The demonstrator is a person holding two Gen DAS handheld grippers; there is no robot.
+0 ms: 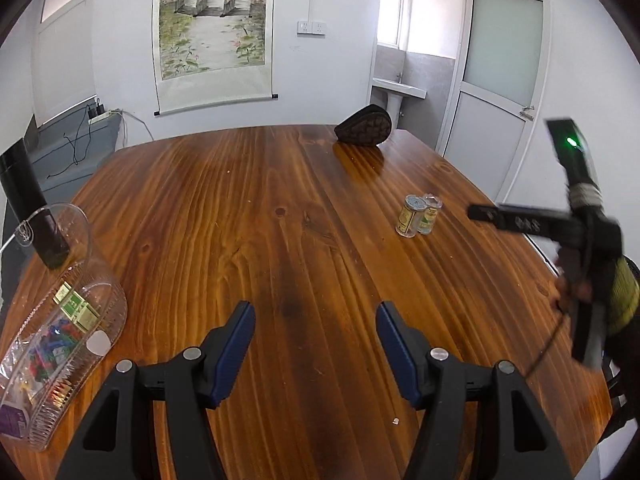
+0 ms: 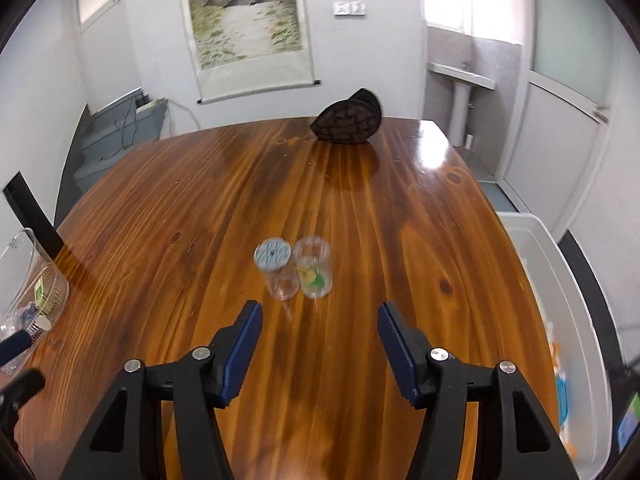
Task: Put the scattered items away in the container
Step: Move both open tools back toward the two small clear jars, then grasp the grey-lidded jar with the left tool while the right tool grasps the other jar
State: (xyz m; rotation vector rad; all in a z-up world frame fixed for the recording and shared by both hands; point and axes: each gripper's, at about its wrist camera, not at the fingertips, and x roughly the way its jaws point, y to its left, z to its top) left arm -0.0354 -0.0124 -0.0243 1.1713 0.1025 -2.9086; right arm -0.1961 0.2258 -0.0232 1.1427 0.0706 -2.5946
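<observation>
Two small clear jars stand side by side on the wooden table: one with a grey-blue lid (image 2: 276,266) and one with a clear lid and a green-yellow label (image 2: 314,266). They also show in the left wrist view (image 1: 418,220). A clear plastic container (image 1: 56,344) holding small packets and colourful bits sits at the table's left edge; it also shows in the right wrist view (image 2: 30,292). My right gripper (image 2: 320,320) is open and empty, just short of the jars. My left gripper (image 1: 316,320) is open and empty over bare table, right of the container.
A dark patterned pouch (image 2: 346,122) lies at the table's far edge. A black upright object (image 1: 30,208) stands behind the container. A white bin (image 2: 568,332) sits beside the table on the right. The right hand-held gripper's body (image 1: 584,232) shows at the left view's right side.
</observation>
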